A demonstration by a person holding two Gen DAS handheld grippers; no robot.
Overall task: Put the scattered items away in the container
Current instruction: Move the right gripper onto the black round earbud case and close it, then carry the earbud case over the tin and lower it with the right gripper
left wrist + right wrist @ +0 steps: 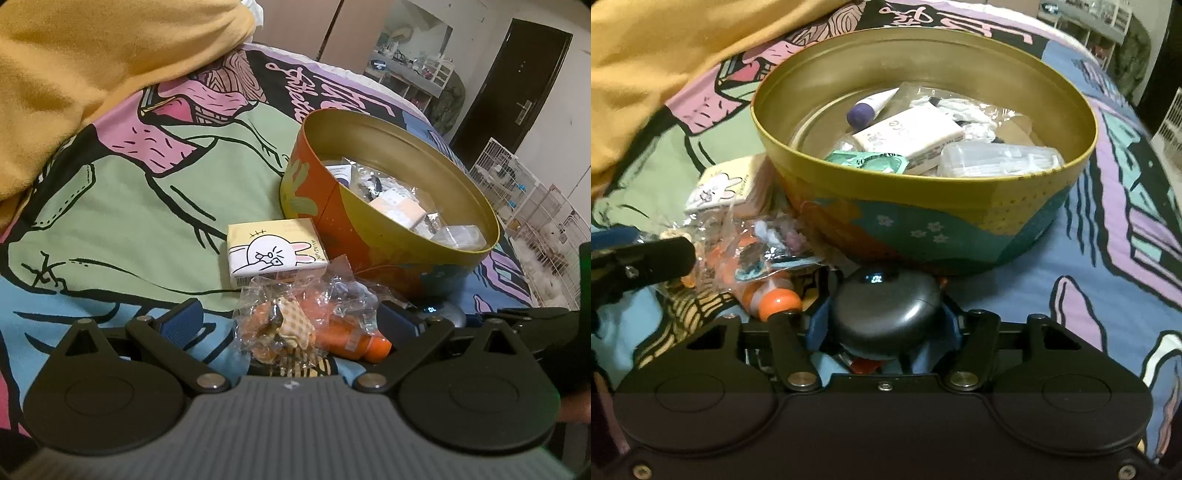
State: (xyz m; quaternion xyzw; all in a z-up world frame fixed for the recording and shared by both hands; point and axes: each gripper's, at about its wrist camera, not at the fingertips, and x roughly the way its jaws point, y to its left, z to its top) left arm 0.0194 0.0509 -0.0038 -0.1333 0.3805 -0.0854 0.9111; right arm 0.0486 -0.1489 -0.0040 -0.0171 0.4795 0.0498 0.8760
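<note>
The round black plastic case (886,314) lies on the bed's cartoon-print cover (1089,288), just before the round painted metal tin (923,206), pinched between the right tool's (884,325) blue pads. The left tool (291,321) stands spread around a crinkled clear wrapper bundle (291,325) beside a yellow rabbit-print box (275,251).

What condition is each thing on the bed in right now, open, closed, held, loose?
Round tin: lid off, partly filled.
Black round case: closed, clamped by the right gripper.
Left gripper: open, straddling the crinkly plastic packet.
Bunny box: closed, lying loose beside the tin.
Orange bottle: capped, lying on its side.
</note>
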